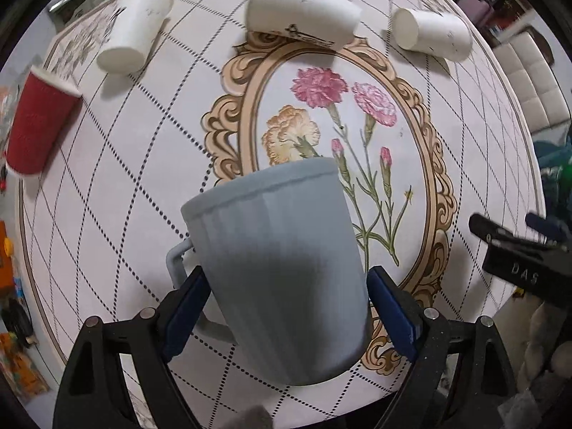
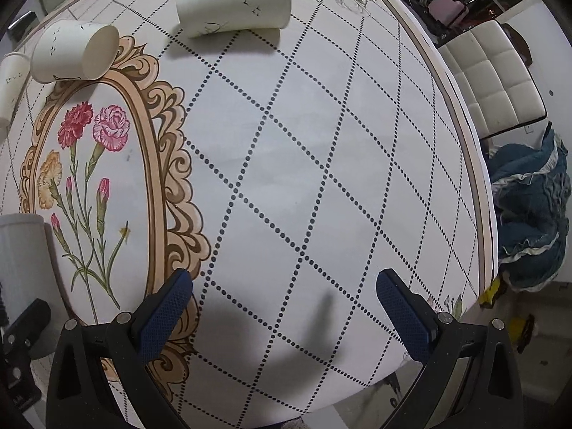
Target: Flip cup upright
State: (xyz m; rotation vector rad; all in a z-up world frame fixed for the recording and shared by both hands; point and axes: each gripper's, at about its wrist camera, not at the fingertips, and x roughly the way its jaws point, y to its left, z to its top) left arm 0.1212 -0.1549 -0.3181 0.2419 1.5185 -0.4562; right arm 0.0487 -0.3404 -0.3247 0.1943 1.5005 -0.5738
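The left wrist view alone showed the left gripper (image 1: 286,307), its fingers clamped on a ribbed pale-blue handled mug (image 1: 282,264) above the floral-clothed surface (image 1: 143,164), beyond which a red paper cup (image 1: 35,125) lay toppled. The right wrist view showed the right gripper (image 2: 286,318) with fingers spread, holding nothing, and a white paper cup (image 2: 232,0) lying sideways; no cup's contents were visible.

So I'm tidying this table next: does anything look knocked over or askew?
Yes. Three white paper cups lie on their sides along the far side of the floral tablecloth. The ribbed grey-blue mug, between the left gripper's fingers, is tilted.
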